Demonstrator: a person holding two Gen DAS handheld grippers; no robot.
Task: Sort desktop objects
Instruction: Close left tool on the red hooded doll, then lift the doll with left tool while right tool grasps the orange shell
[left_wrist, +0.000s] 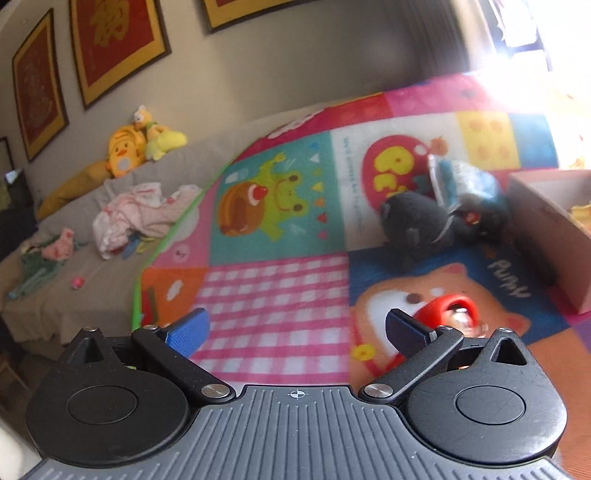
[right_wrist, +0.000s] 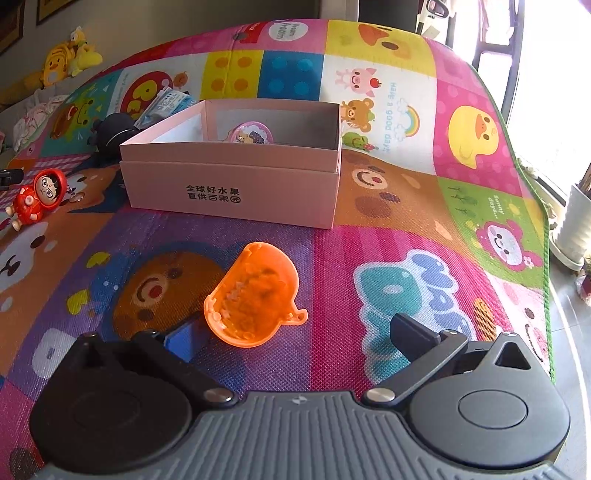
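In the left wrist view my left gripper (left_wrist: 295, 330) is open above the colourful play mat (left_wrist: 273, 295). A red hooded figurine (left_wrist: 450, 310) lies just beyond its right finger, partly hidden by it. The right wrist view shows that red figurine (right_wrist: 37, 195) lying on the mat at the far left. My right gripper (right_wrist: 299, 336) is open and low over the mat, with an orange translucent toy (right_wrist: 255, 295) lying just ahead of it, close to the left finger. Behind it stands an open pink cardboard box (right_wrist: 232, 188) with a round pink item (right_wrist: 251, 133) inside.
A black plush (left_wrist: 417, 221) and a blue-white packet (left_wrist: 461, 181) lie left of the pink box (left_wrist: 546, 229). A grey sofa (left_wrist: 74, 288) with crumpled clothes (left_wrist: 136, 214) and yellow plush toys (left_wrist: 136, 147) borders the mat. A white pot (right_wrist: 576, 229) stands past the mat's right edge.
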